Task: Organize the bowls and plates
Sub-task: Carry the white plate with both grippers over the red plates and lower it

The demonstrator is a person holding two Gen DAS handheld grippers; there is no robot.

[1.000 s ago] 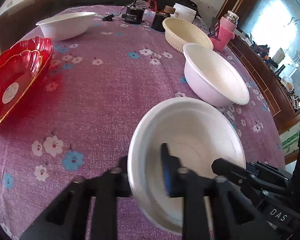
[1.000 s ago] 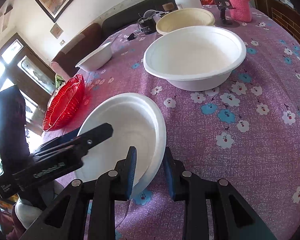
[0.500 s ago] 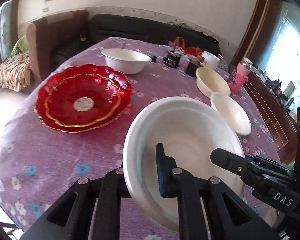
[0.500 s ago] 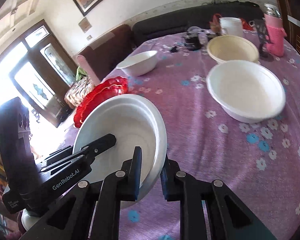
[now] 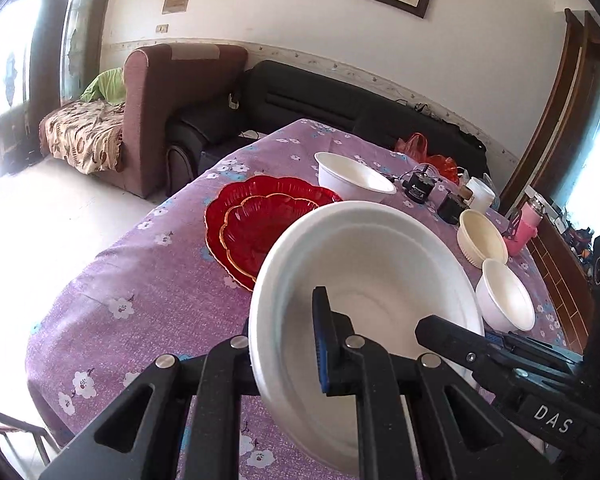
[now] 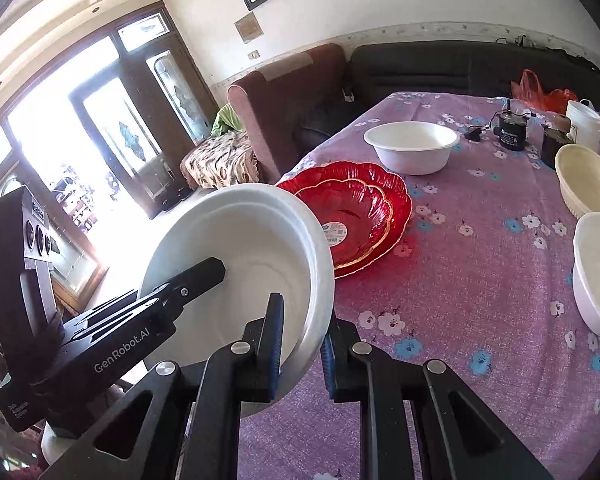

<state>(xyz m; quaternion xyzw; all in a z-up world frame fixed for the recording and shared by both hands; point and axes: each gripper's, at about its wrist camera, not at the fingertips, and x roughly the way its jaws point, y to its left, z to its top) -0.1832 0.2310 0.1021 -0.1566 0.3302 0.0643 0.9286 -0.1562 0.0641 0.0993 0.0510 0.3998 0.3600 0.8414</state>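
Observation:
A white foam bowl is held in the air by both grippers, one on each side of its rim. My left gripper is shut on its left rim. My right gripper is shut on its right rim; the bowl also shows in the right wrist view. Below and beyond it, two nested red plates lie on the purple flowered tablecloth; they also show in the right wrist view. Another white bowl stands behind the plates, and one more white bowl stands to the right.
A cream ribbed bowl stands at the right. A black motor, a white tub, a dark jar and a pink bottle crowd the far right. A brown armchair and black sofa stand beyond the table.
Both grippers have lifted the white bowl off the table and carried it up and left, toward the red plates. The view has pulled back and higher.

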